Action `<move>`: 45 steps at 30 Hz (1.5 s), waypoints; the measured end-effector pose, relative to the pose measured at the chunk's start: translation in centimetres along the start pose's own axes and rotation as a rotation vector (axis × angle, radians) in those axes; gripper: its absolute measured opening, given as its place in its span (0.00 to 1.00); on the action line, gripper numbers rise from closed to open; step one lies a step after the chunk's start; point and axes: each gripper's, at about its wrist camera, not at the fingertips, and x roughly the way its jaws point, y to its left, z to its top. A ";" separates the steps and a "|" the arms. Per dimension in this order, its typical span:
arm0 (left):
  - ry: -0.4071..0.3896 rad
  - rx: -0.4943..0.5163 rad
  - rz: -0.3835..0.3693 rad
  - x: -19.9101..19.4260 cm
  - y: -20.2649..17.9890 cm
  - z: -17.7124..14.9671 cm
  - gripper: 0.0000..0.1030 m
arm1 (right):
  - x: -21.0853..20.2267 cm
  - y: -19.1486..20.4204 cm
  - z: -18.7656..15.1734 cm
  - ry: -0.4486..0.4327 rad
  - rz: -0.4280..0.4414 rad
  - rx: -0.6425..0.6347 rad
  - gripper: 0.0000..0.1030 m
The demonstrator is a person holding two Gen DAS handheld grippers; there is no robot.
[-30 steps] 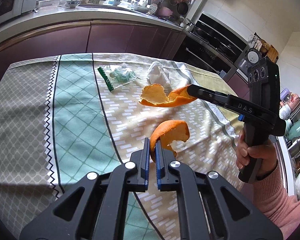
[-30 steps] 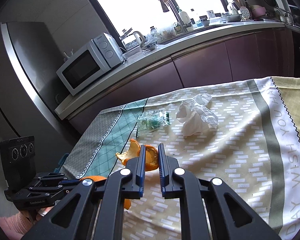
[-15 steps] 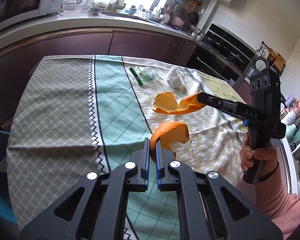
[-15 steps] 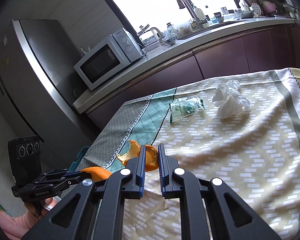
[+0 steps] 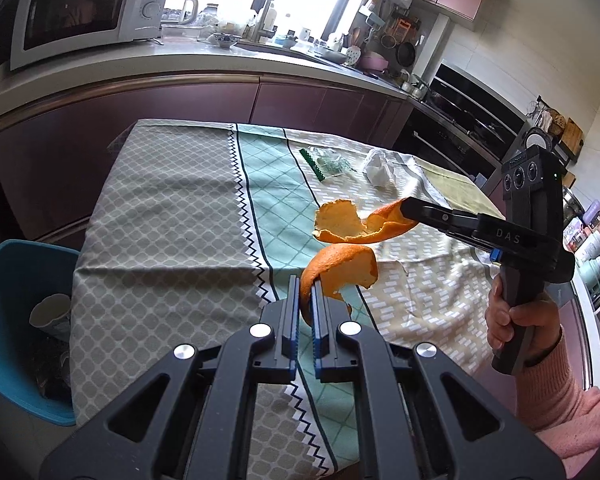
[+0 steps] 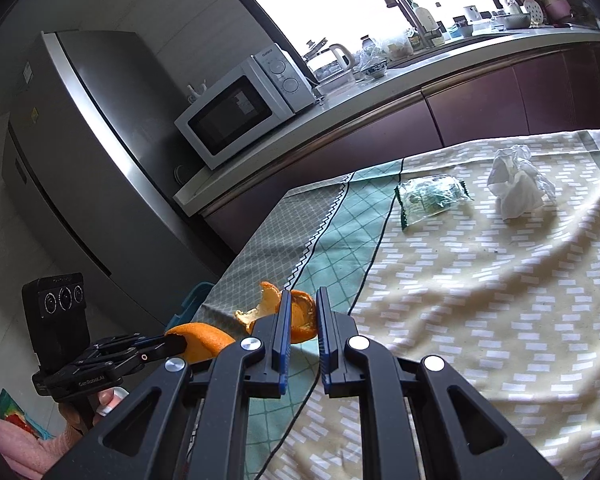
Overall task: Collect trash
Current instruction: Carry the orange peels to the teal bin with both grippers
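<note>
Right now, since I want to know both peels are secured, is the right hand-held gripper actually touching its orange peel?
Touching. In the left wrist view the right hand-held gripper is clamped on the end of its orange peel, holding it above the tablecloth.

Colours we see on and around the table

We see orange peels (image 5: 342,268) (image 5: 356,224), a tablecloth (image 5: 172,216) in grey lattice, teal diamonds, black zigzag and beige dashes, a green-edged clear wrapper (image 6: 430,198), white tissue (image 6: 516,188), a blue bin (image 5: 16,280).

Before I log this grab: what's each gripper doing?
Left gripper: shut on a peel.
Right gripper: shut on another peel.
</note>
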 end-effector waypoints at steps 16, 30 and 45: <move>-0.066 -0.063 0.060 -5.1 4.4 -1.3 0.05 | 3.1 4.3 0.2 0.032 0.069 -0.037 0.11; -0.118 -0.125 0.153 -9.2 8.4 -2.3 0.05 | 7.0 7.7 0.4 0.077 0.127 -0.070 0.11; -0.185 -0.214 0.262 -13.6 12.9 -3.3 0.05 | 11.0 11.1 0.8 0.136 0.184 -0.119 0.11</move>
